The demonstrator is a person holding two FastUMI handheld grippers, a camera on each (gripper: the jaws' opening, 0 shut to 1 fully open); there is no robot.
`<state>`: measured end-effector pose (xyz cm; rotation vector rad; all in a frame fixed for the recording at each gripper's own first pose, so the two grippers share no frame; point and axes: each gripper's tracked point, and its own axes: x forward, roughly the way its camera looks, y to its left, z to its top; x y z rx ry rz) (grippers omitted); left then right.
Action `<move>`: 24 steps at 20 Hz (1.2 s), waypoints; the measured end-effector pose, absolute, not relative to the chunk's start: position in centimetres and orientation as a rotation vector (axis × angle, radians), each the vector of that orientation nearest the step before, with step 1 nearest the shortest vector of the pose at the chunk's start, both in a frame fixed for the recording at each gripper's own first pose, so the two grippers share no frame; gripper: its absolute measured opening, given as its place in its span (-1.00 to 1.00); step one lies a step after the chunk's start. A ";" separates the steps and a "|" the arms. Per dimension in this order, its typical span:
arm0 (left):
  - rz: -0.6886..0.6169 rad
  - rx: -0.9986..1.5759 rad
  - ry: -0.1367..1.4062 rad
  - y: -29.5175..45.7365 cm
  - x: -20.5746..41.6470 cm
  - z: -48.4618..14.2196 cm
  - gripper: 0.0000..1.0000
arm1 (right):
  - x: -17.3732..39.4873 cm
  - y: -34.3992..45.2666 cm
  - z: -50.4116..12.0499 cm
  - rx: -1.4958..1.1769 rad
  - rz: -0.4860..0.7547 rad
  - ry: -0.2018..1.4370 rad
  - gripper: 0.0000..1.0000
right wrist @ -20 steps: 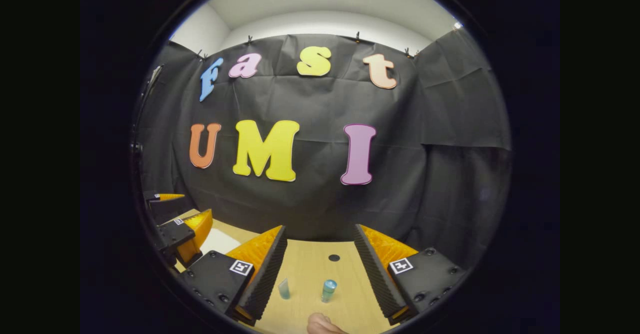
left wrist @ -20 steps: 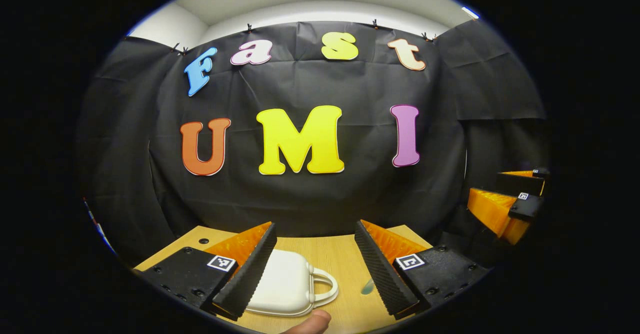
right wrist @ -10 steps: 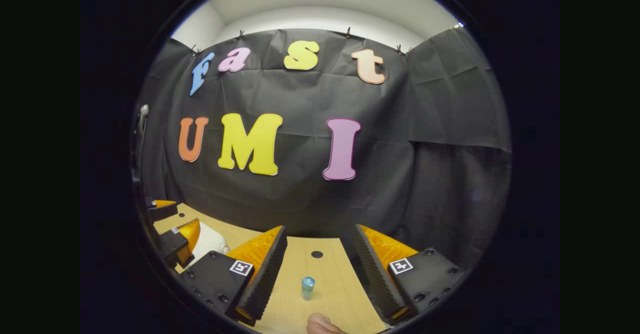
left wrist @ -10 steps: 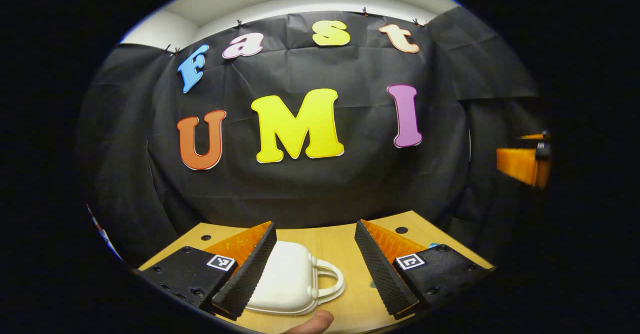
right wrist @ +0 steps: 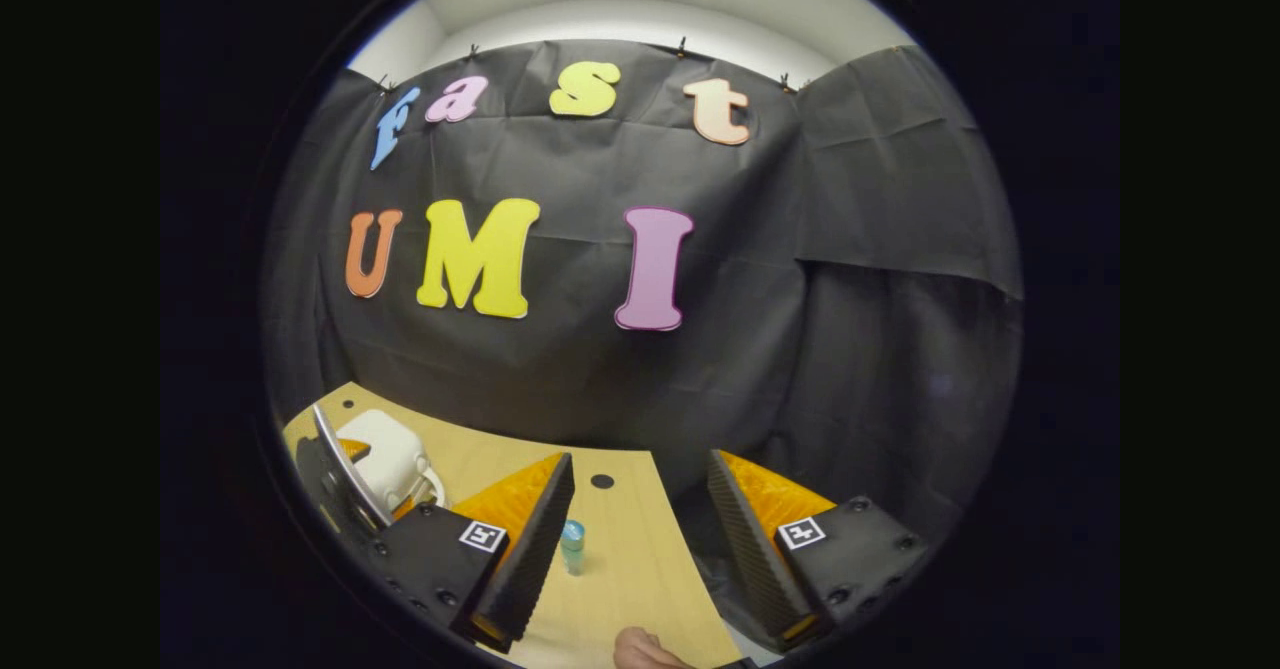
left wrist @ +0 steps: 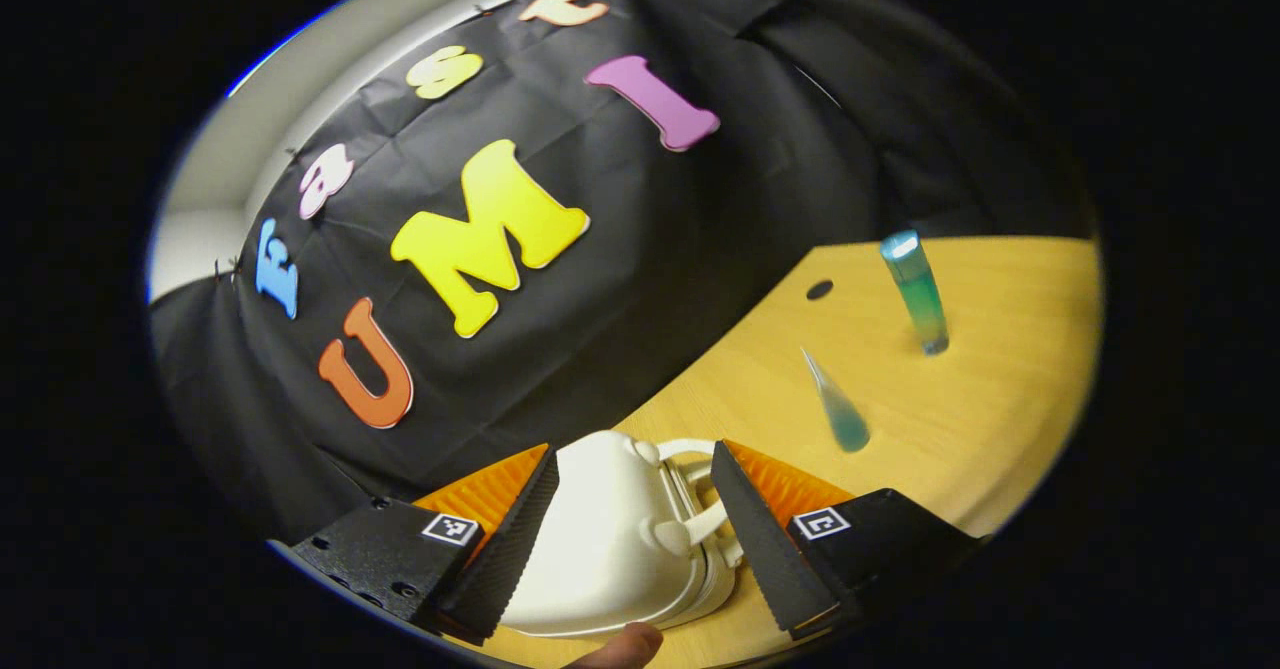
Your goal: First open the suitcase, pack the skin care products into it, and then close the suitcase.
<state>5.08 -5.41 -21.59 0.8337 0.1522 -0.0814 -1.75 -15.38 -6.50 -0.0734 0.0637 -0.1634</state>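
Left gripper view: the left hand-held gripper (left wrist: 632, 534) is released, its fingers spread to either side of the suitcase (left wrist: 610, 549). Neither finger is seen pressing on it. The suitcase is a small white hard case, closed, lying on the tabletop (left wrist: 1000, 389) with its handle (left wrist: 690, 489) and latch toward the right-hand finger. The view is tilted. Beyond the case stand two skin care items, well apart from it: a tube (left wrist: 838, 404) and, farther off, a bottle (left wrist: 915, 292). A fingertip (left wrist: 625, 644) of the holding hand shows at the bottom edge.

Right gripper view: the right hand-held gripper (right wrist: 640, 539) is released and grasps nothing, held above the tabletop (right wrist: 640, 569). The bottle (right wrist: 572, 544) stands just beside its left-hand finger. The suitcase (right wrist: 385, 459) lies at the far left, with the left hand-held gripper (right wrist: 345, 484) at it.

Assessment: the step in hand is judged to be opening the suitcase; nothing is packed yet. To do it well, the left fingers should settle on the lid edge beside the latch, not on the loose handle, and lift slowly. The light case may slide or tip, so the right gripper would do well to steady the base, keeping clear of the bottle.
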 end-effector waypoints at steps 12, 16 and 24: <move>-0.065 1.389 0.221 -4.9 10.3 -27.1 0.65 | -2.8 -19.8 -9.9 -0.048 -0.216 0.116 0.58; -0.075 1.434 0.272 -4.9 10.7 -28.3 0.10 | -2.9 -19.4 -10.3 -0.067 -0.214 0.116 0.60; -0.090 1.412 0.384 -4.0 11.1 -27.1 -0.87 | -2.1 -19.1 -9.5 -0.059 -0.240 0.104 0.60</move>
